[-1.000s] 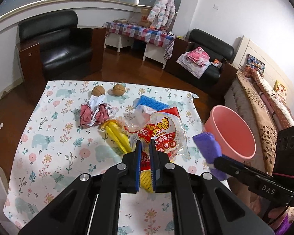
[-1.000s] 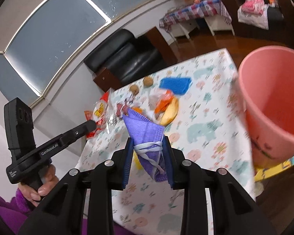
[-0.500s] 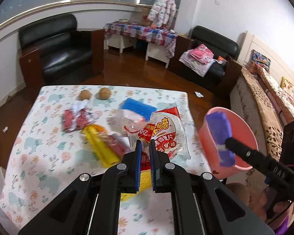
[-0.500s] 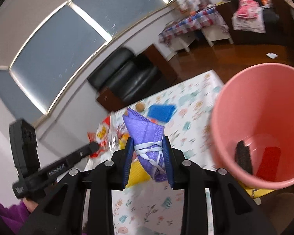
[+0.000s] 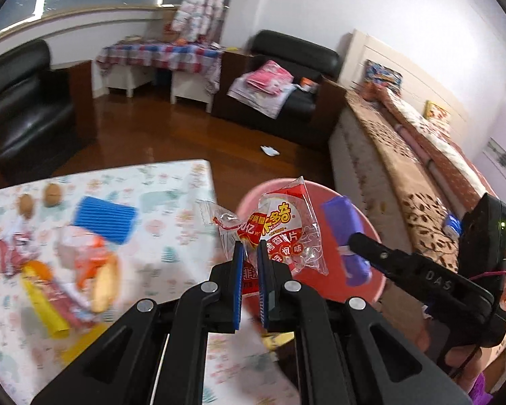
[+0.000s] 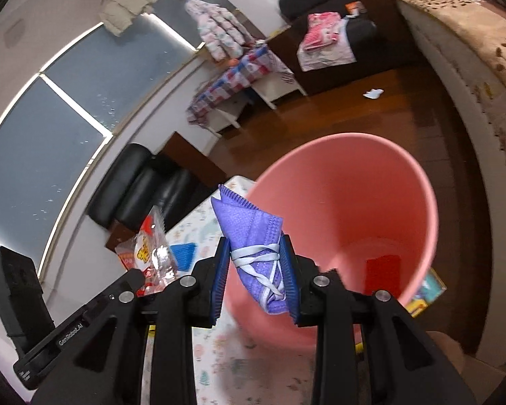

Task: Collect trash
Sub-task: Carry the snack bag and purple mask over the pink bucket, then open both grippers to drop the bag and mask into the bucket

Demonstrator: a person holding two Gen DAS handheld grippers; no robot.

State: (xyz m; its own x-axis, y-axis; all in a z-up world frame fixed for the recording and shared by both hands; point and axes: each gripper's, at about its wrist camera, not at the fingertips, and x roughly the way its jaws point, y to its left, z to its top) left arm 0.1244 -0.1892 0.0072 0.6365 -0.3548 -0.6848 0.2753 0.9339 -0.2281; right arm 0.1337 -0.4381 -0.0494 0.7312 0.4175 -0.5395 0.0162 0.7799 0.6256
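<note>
Both tools now over pink bin [image 6: 418, 182], left tool [image 5: 249, 253] clamping wrapper [image 5: 280, 226], right tool [image 6: 256, 263] clamping mask [image 6: 253, 233], table blurred

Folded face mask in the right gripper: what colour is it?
Purple face mask, white straps; clearest in the right wrist view.

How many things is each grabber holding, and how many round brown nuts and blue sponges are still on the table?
Snack wrapper in the left gripper: 1
Purple face mask in the right gripper: 1
Round brown nuts on the table: 2
Blue sponge: 1
Total: 5
</note>
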